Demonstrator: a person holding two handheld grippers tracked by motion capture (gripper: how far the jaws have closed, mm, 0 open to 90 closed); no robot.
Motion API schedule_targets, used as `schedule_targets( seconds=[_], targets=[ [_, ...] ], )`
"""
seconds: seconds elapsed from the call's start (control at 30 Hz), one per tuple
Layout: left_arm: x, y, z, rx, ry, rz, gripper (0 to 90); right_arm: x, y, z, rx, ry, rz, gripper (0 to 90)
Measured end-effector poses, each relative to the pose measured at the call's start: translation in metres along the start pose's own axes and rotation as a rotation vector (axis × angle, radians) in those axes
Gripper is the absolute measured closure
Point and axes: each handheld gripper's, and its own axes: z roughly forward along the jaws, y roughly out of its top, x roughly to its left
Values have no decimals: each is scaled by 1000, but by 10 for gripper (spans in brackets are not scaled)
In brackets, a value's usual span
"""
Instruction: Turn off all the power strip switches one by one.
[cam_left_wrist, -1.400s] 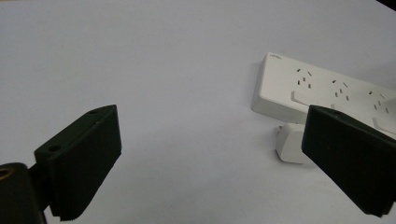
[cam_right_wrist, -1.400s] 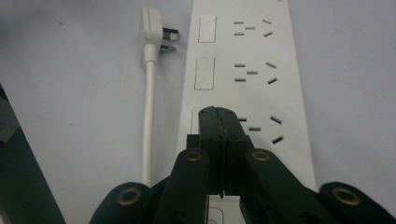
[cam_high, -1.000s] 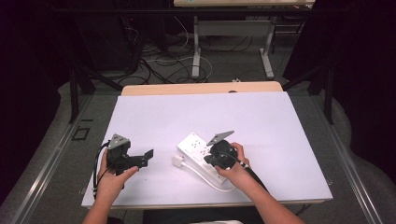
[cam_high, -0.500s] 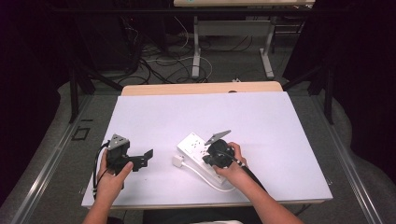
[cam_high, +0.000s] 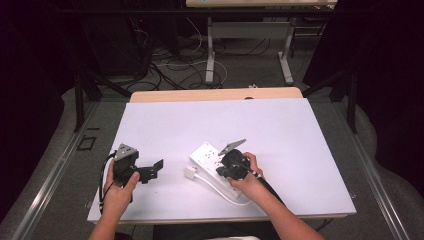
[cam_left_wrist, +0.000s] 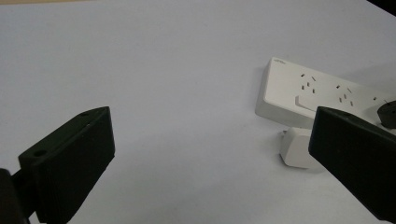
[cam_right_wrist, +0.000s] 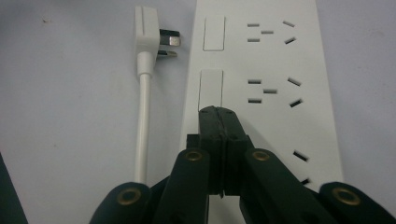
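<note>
White power strip (cam_high: 212, 159) lying mid-counter (cam_high: 300, 130), plug (cam_right_wrist: 148, 32) resting beside it, right gripper (cam_right_wrist: 218, 114) fingers pressed together, tips sitting at a switch (cam_right_wrist: 210, 88), left gripper (cam_left_wrist: 210, 163) fingers gaping wide, holding nothing.

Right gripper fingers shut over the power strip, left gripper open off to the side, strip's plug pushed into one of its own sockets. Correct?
Not quite: the plug isn't in a socket. In the right gripper view it lies loose on the table beside the power strip, prongs bare. The rest holds: the right gripper is shut over the strip, and the left gripper is open off to the side.
</note>
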Motion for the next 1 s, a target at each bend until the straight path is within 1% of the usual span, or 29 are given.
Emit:
schedule_targets(
  seconds=[0.07, 0.1, 0.13, 0.23, 0.3, 0.33, 0.37, 0.47, 0.57, 0.7, 0.73, 0.77, 0.83, 0.87, 0.93, 1.0],
  targets=[
    [0, 0, 0, 1, 1, 1, 6, 0, 0, 0, 0, 1, -1, 900],
    [0, 0, 0, -1, 1, -2, 6, -1, 0, 0, -3, 2, -10, 900],
    [0, 0, 0, -1, 1, -2, 6, 0, 0, 0, 0, 2, -1, 900],
    [-1, 0, 1, -6, 0, 0, 6, 0, 0, 2, 9, 0, 6, 900],
    [-1, 0, 1, -1, 1, 0, 6, 0, 0, 4, -7, -1, -9, 900],
    [0, 0, 0, 1, 0, 6, 6, 1, 0, 3, 4, -6, -12, 900],
    [0, 0, 0, 0, 0, -1, 6, 2, 0, 2, 7, -9, -4, 900],
    [0, 0, 0, 4, 1, 0, 6, 1, 0, 3, 6, -9, -11, 900],
    [0, 0, 0, 9, 1, 5, 6, 1, 0, 3, 4, -2, -2, 900],
    [0, 0, 1, 1, 3, 2, 6, 1, 0, 2, 5, 0, 6, 900],
    [0, 0, 1, 0, 2, 2, 6, 0, 0, 3, 1, 0, -6, 900],
    [0, 0, 1, 1, 2, 2, 6, 0, 0, 3, 0, 0, -8, 900],
    [0, 0, 1, 1, 2, 3, 6, 0, 0, 3, 0, 0, -8, 900],
    [0, 0, 1, 1, 2, 3, 6, 1, 0, 2, 3, -2, 8, 900],
    [0, 0, 1, 2, 2, 2, 6, 0, 0, 2, 4, -1, 10, 900],
    [0, 0, 1, 6, 2, 1, 6, 0, 0, 3, 3, 1, 2, 900]
  ],
)
